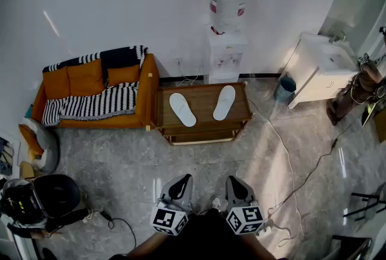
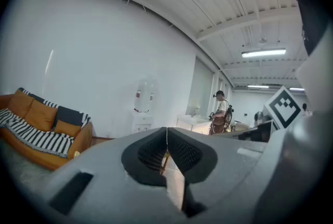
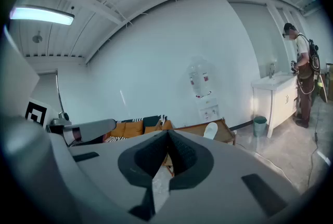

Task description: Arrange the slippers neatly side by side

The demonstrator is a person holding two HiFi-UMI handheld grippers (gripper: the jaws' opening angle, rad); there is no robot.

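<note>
Two white slippers lie apart on a low wooden table [image 1: 235, 115] in the head view: the left slipper [image 1: 182, 109] angles one way, the right slipper [image 1: 224, 102] the other, toes spread outward. The right one also shows as a white slipper [image 3: 210, 130] on the wooden table [image 3: 193, 129] in the right gripper view. My left gripper [image 1: 181, 183] and right gripper [image 1: 236, 184] hang side by side at the bottom of the head view, well short of the table. Both are shut with nothing between the jaws, as seen on the left gripper [image 2: 167, 132] and right gripper [image 3: 167, 135].
An orange sofa [image 1: 96, 96] with a striped blanket stands left of the table. Behind the table is a water dispenser [image 1: 227, 41]. A white sink cabinet [image 1: 321, 69] and grey bin [image 1: 284, 88] stand at right. A cable [image 1: 289, 162] crosses the floor. A person [image 3: 302, 72] stands by the sink.
</note>
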